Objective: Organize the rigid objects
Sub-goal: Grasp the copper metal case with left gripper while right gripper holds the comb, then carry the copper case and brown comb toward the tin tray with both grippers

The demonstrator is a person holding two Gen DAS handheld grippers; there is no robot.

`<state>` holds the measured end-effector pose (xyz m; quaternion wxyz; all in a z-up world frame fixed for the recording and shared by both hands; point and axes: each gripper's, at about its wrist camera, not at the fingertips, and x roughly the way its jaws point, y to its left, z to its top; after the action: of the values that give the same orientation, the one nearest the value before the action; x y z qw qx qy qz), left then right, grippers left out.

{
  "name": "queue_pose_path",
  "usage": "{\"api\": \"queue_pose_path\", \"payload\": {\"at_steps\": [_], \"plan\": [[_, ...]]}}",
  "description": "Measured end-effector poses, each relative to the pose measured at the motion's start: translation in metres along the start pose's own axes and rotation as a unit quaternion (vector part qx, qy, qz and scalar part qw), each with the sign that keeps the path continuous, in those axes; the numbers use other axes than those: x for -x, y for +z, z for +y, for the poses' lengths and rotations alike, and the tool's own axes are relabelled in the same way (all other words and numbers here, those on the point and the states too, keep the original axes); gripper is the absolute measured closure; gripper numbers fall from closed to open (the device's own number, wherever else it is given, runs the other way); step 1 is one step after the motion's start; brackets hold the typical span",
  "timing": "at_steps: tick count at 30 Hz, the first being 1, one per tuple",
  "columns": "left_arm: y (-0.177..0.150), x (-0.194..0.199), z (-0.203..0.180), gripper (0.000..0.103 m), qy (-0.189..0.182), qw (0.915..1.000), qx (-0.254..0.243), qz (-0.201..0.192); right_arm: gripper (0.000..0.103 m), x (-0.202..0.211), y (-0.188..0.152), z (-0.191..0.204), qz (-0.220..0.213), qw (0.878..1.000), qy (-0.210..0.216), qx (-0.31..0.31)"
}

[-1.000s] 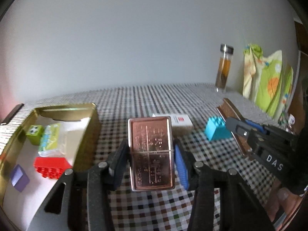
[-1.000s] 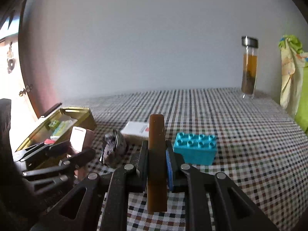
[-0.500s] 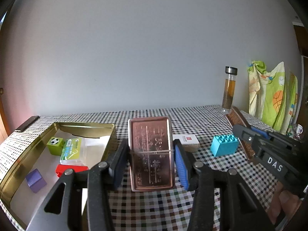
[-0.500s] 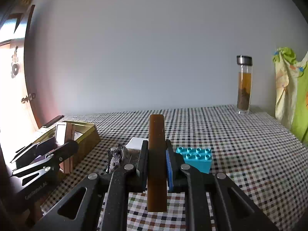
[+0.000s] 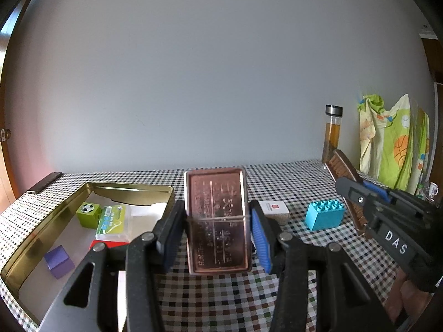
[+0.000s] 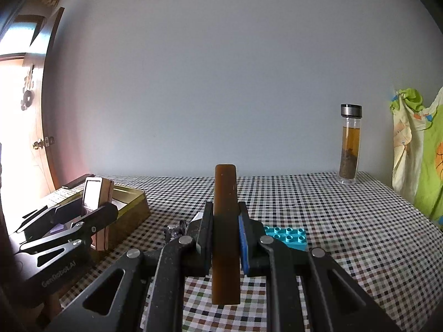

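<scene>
Now both loads lifted and levelled: my left gripper (image 5: 217,232) clamps the copper case (image 5: 217,221), tin (image 5: 91,191) at ten o'clock; right gripper (image 6: 225,233) pinches the brush (image 6: 225,221) — tin next.

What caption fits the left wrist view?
Left gripper holds copper tin upright beside gold tray.

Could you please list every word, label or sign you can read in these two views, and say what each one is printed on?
"DAS": white letters on the right gripper, seen from the left wrist.
"GenRobot.AI": faint lettering on the left gripper, seen from the right wrist.
Copper tin held by the left gripper: embossed characters, unreadable.
White box: red mark, text too small.
Green packet in the gold tray: print blurred.
Green block: a football picture, no words.
</scene>
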<state>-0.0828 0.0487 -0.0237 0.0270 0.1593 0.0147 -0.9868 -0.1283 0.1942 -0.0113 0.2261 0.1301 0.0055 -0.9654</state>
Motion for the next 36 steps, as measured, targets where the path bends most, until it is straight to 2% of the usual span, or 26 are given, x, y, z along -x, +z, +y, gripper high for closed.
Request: {"api": "queue_pose_path", "payload": {"at_steps": [36], "plan": [[-0.003, 0.022, 0.029, 0.057, 0.022, 0.9994, 0.013, -0.022, 0.086, -0.001, 0.001, 0.046, 0.001, 0.999, 0.047, 0.028]]}}
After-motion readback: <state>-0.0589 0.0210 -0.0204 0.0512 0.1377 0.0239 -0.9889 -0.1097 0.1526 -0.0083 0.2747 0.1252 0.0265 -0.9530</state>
